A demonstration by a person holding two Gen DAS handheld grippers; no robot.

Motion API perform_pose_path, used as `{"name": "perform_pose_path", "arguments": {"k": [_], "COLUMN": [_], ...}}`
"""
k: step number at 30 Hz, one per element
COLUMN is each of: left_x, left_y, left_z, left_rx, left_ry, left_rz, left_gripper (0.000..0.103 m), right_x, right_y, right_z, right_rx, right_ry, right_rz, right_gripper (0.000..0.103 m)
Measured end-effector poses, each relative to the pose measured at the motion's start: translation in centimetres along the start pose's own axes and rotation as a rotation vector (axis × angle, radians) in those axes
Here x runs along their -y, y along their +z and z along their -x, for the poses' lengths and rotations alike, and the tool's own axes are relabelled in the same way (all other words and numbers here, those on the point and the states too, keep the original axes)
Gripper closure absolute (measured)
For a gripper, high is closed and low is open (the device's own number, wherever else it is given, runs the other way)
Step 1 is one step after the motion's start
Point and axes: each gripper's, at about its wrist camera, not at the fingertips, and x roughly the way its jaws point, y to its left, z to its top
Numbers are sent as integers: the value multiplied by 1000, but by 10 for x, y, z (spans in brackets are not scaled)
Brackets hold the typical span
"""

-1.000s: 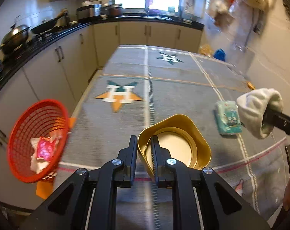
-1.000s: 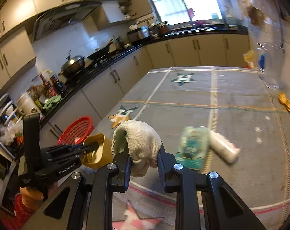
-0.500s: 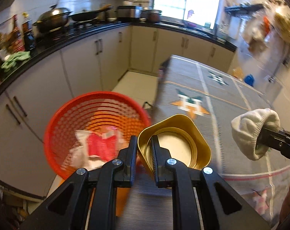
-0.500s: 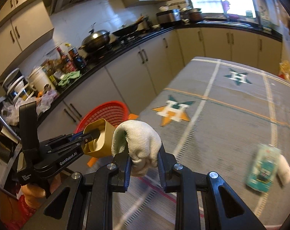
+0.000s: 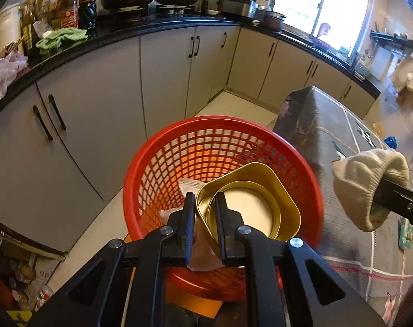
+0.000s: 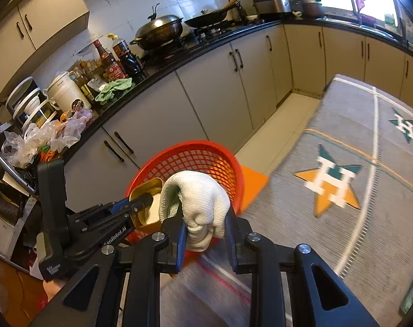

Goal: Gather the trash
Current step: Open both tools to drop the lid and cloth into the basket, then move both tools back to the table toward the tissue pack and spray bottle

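Observation:
My left gripper [image 5: 203, 199] is shut on the wall of a gold tin [image 5: 250, 209], one finger inside and one outside. The tin hangs over the red mesh basket [image 5: 220, 121], which holds crumpled paper [image 5: 188, 184]. My right gripper [image 6: 205, 212] is shut on a bunched white cloth [image 6: 198, 190], at the basket's [image 6: 206, 155] near rim by the table's edge. In the right wrist view the gold tin [image 6: 146, 188] and the left gripper [image 6: 135, 203] show to the left of the cloth. The left wrist view shows the white cloth [image 5: 367, 182] at the right.
The basket stands on an orange stool [image 6: 251, 188] between the grey-clothed table [image 6: 356, 163] and the kitchen cabinets [image 5: 165, 81]. A teal packet [image 5: 404, 233] lies on the table. The black counter [image 6: 179, 51] carries bottles, pans and bags.
Both grippers swung left off the table, each keeping its load. The basket moved from the left edge of the left wrist view to under the tin.

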Motion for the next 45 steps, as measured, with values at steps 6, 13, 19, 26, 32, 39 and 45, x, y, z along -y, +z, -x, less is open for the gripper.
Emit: {"name": "perform_pose_path", "arguments": {"k": [6,13,19,26,32,39,45], "left_x": [-12,-5,23,85,145,222,272], "left_y": [3,2,-4,-15,-29,-54,-70], "left_z": [-4,7,26,44,50,50,50], "left_rx": [1,22,44,42,5,-49,-90], "left_ry": [12,6,-25,-94,-159,-217,-270], "left_rz": [52,36,-20,-130,-222,-361,-440], "left_gripper": [68,61,59,57,56,51,51], "right_x": [0,11,31,73,141,243,286], "right_y": [9,2,-20,-57,-86,-117,-132], "right_z": [-22,1,40,106,175,232,219], "right_rx": [-11,26,57,125,187,184,97], "right_ry": [8,-11,-37,-118,-241,-418,-367], "right_rz": [-41,-43,-55,-74,-143,-266,-304], "right_gripper": [52,52,52,52,52,52,52]}}
